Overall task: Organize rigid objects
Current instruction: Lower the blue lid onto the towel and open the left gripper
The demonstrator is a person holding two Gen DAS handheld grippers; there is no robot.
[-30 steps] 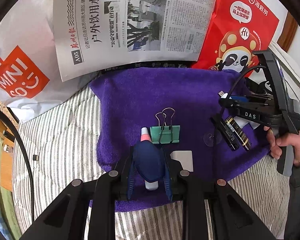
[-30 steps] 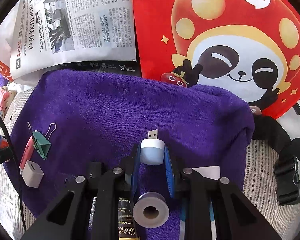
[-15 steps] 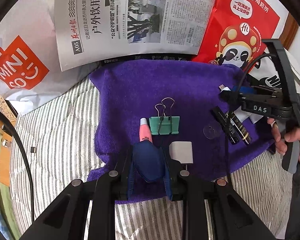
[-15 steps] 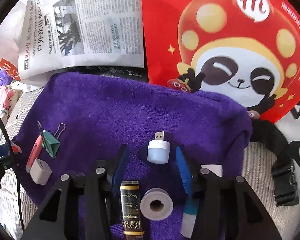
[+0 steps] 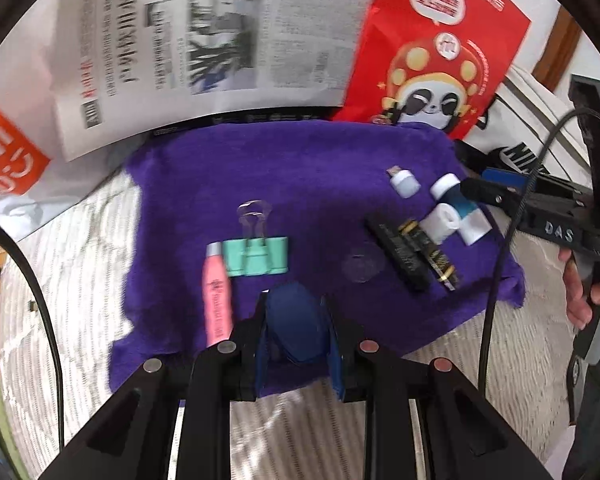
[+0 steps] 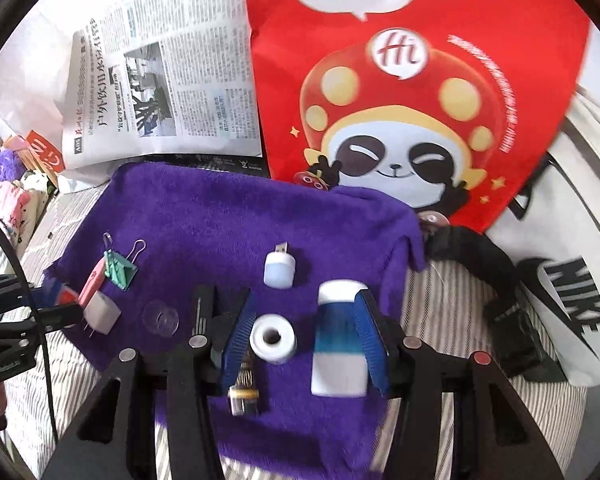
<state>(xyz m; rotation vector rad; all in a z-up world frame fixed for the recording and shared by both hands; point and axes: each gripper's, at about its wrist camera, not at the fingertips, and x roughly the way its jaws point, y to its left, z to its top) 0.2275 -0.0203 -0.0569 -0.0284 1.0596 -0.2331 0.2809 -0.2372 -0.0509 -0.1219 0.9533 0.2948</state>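
A purple towel (image 5: 300, 184) (image 6: 220, 224) carries the objects. At its left lie a pink tube (image 5: 218, 296) and a green binder clip (image 5: 256, 256) (image 6: 118, 270). At its right lie a white USB light (image 5: 405, 182) (image 6: 279, 266), a white tape roll (image 6: 273, 338) (image 5: 442, 222), a blue-and-white tube (image 6: 340, 344) and two black-and-gold sticks (image 5: 414, 256). My left gripper (image 5: 296, 328) is shut on a dark blue rounded object. A white charger cube (image 6: 102, 314) lies by it. My right gripper (image 6: 306, 340) is open, its jaws either side of the tape roll and tube.
A newspaper (image 5: 204, 40), a red panda bag (image 6: 420, 100) and a white Miniso bag (image 5: 8, 152) stand behind the towel. A black strap (image 6: 500, 276) and a white Nike bag (image 6: 572, 296) lie to the right on the striped bedding (image 5: 60, 260). A clear suction cup (image 5: 362, 266) lies mid-towel.
My right gripper opened, released the USB light on the towel and drew back. My left gripper drew back with the dark blue object, uncovering the pink tube.
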